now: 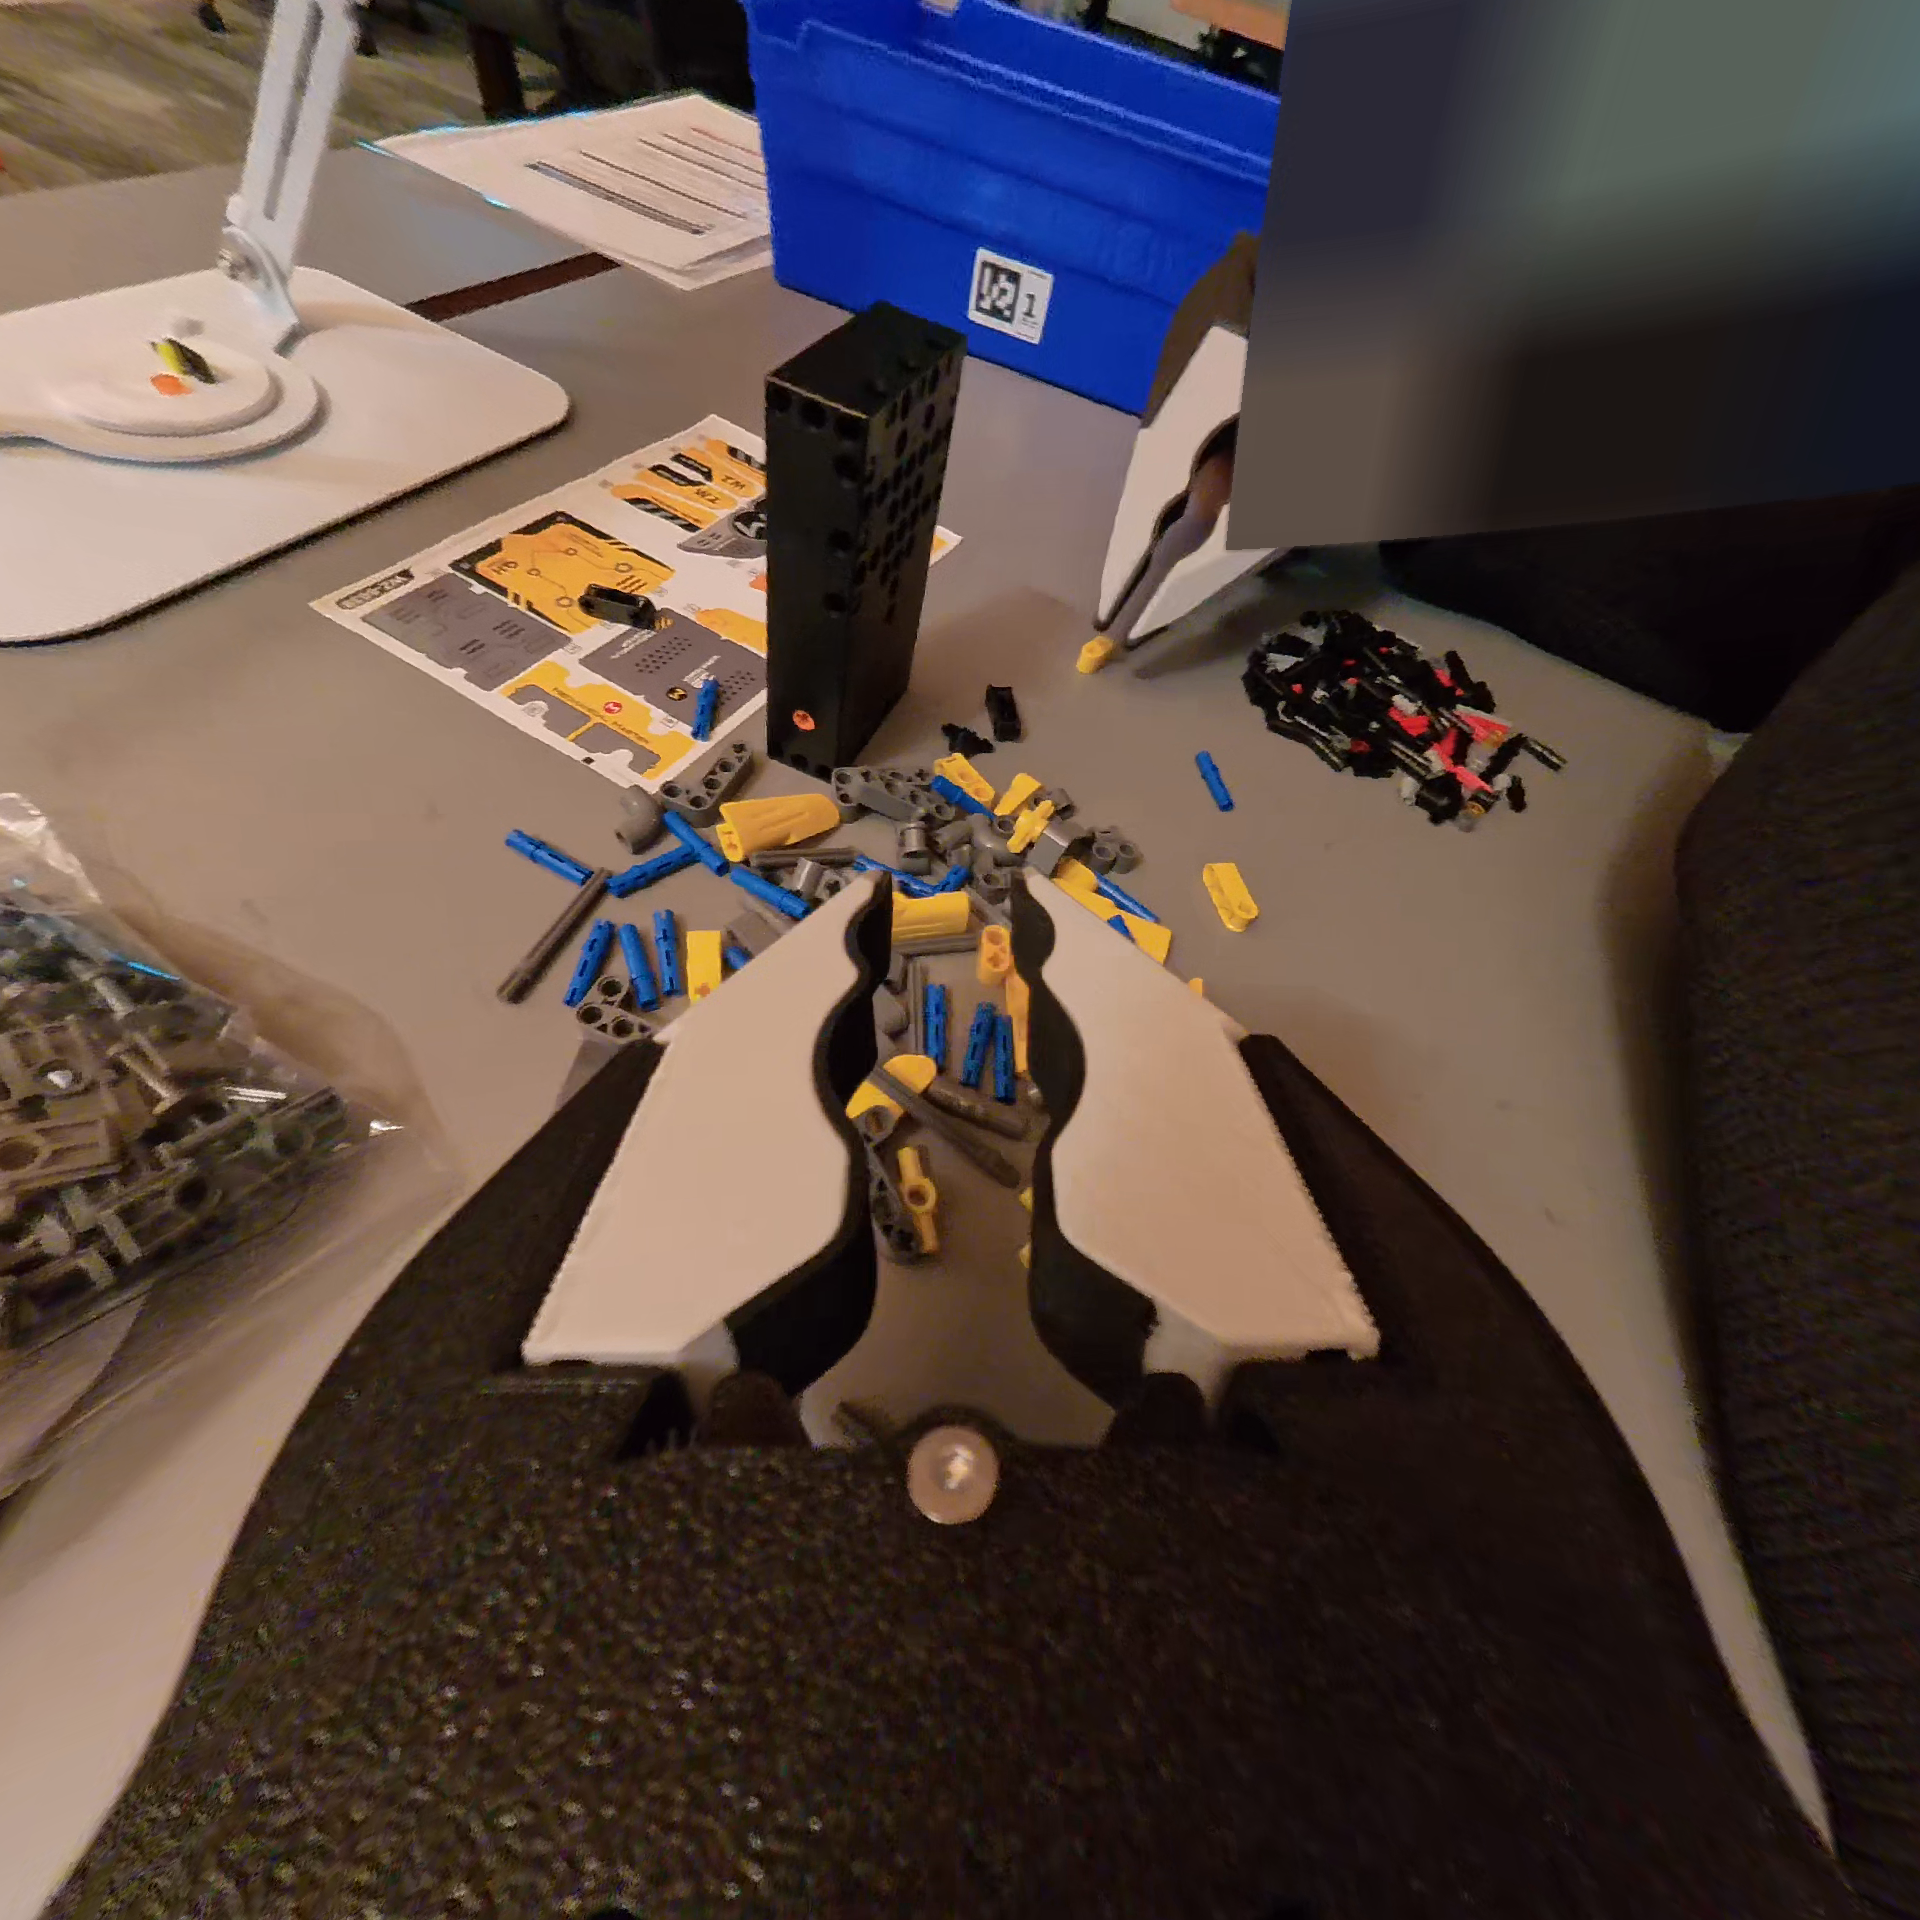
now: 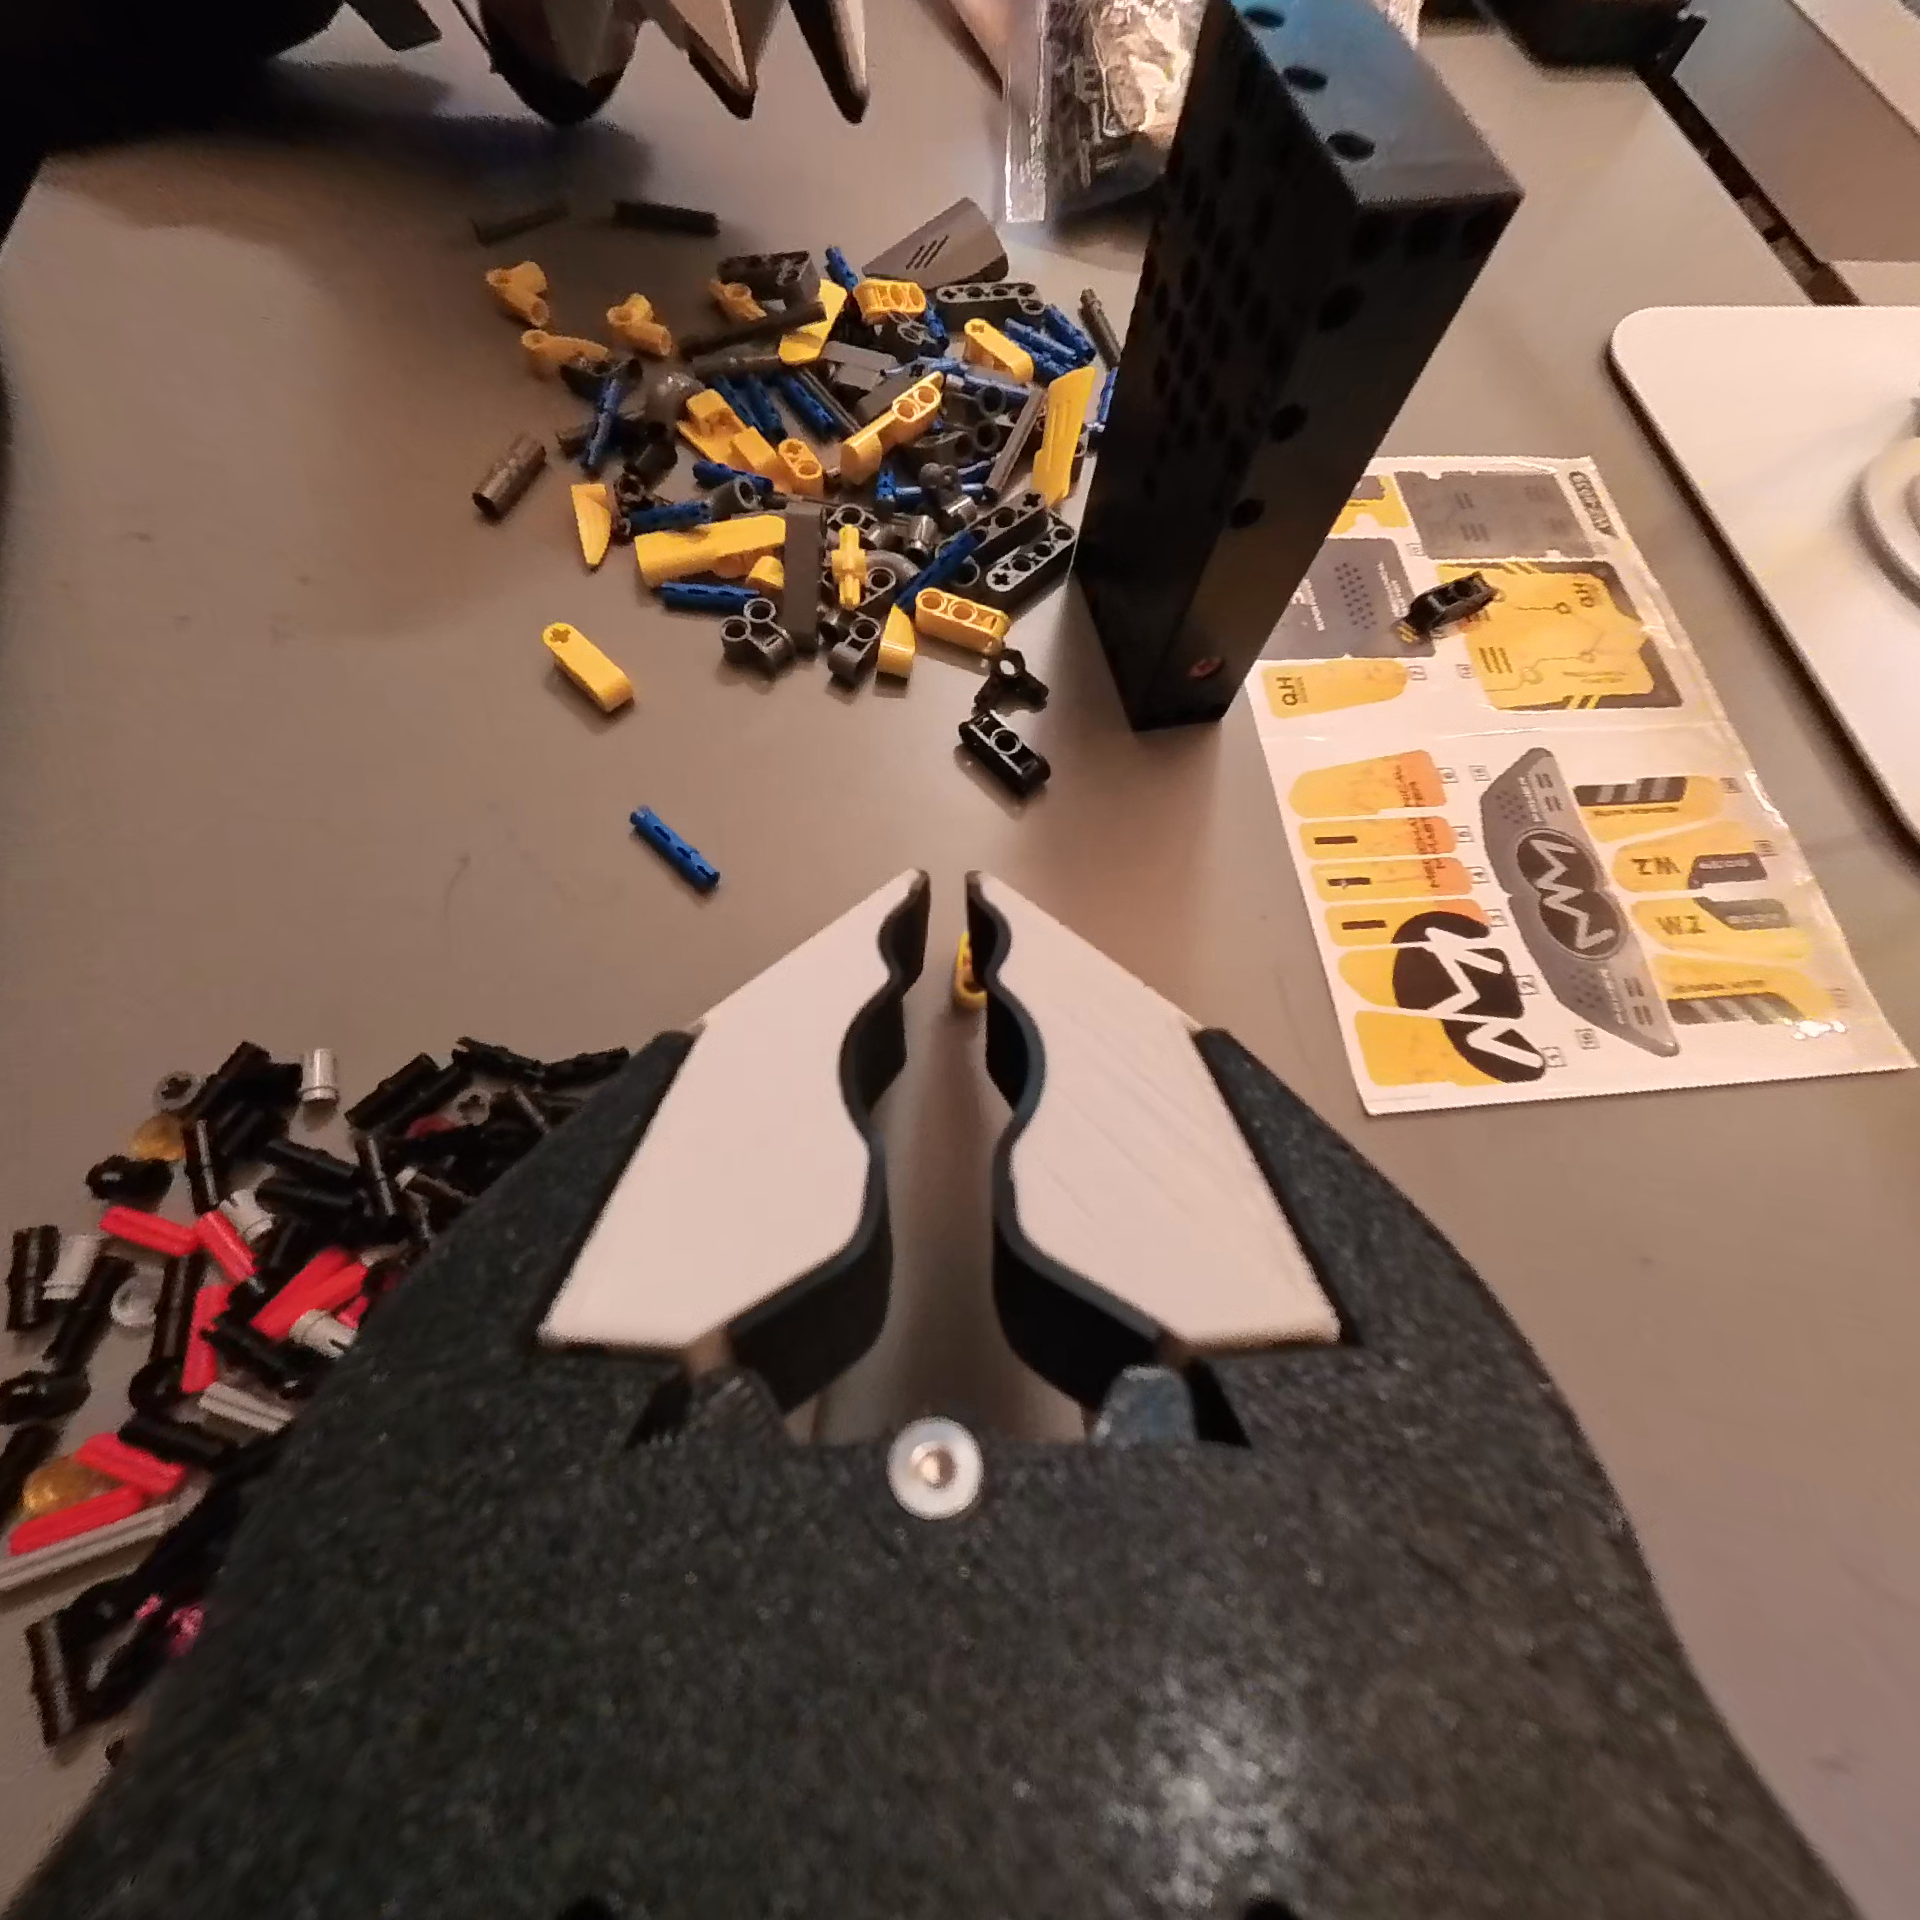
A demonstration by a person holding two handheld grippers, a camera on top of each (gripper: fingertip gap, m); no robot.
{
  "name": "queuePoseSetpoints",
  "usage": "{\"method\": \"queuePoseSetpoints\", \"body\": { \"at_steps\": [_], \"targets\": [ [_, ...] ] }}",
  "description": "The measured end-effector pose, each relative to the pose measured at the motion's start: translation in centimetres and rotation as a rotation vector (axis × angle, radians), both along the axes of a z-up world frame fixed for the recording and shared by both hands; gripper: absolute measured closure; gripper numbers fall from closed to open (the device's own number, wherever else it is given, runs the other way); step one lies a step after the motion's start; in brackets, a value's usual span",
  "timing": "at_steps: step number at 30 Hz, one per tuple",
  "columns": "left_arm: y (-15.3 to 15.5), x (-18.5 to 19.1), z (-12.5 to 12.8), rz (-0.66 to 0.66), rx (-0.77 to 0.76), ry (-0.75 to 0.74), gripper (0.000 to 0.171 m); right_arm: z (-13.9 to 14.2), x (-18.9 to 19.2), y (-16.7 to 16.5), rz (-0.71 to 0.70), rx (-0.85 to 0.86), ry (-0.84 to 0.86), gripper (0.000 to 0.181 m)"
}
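Note:
My left gripper (image 1: 953, 894) is open and empty, low over a loose pile of yellow, blue and grey building pieces (image 1: 935, 852) on the grey table (image 1: 1403, 987). The pile also shows in the right wrist view (image 2: 831, 468). My right gripper (image 2: 945, 883) is shut on a small yellow piece (image 2: 968, 971), tips close to the table. In the left wrist view it (image 1: 1127, 613) comes down from the upper right with the yellow piece (image 1: 1093, 655) at its tips. A tall black perforated block (image 1: 857, 540) (image 2: 1278, 416) stands upright behind the pile.
A sticker sheet (image 1: 582, 623) (image 2: 1558, 831) lies beside the block. A heap of black and red pins (image 1: 1382, 707) (image 2: 208, 1247) lies near my right gripper. A blue bin (image 1: 997, 187), a white stand base (image 1: 208, 436) and a bag of grey parts (image 1: 135, 1122) ring the area. The tips of one gripper are about 15 cm away from the tips of the other. From my right tips it is roughly 9 cm to the tall black perforated block (image 2: 1278, 416); from my left, 15 cm.

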State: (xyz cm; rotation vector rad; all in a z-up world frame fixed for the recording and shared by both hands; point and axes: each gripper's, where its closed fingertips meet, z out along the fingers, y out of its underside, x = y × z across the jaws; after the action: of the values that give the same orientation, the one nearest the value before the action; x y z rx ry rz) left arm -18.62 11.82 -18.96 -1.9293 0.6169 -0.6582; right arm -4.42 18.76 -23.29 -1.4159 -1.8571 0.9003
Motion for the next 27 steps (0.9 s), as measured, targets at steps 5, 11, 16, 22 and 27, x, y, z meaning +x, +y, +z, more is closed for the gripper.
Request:
{"method": "queuePoseSetpoints", "body": {
  "at_steps": [5,11,16,22,27],
  "targets": [
    [-0.2,0.2,-0.8,-0.020,-0.026,0.037,0.151,-0.1,0.0,0.0,0.005,-0.021,0.000,0.175],
    [-0.6,0.4,-1.5,-0.040,-0.006,0.116,0.153,1.1,-0.5,-0.2,0.000,-0.092,0.058,0.171],
    [-0.5,0.8,-1.0,-0.045,0.016,0.105,0.153,0.0,-0.7,-0.1,-0.014,-0.073,-0.004,0.163],
    [-0.3,0.4,-1.4,-0.031,0.002,0.100,0.153,0.6,-0.7,0.3,-0.027,-0.124,0.024,0.163],
    [-0.5,1.2,-1.7,-0.053,0.013,0.126,0.153,1.5,-1.0,0.7,-0.042,-0.133,0.081,0.163]
  ]
}}
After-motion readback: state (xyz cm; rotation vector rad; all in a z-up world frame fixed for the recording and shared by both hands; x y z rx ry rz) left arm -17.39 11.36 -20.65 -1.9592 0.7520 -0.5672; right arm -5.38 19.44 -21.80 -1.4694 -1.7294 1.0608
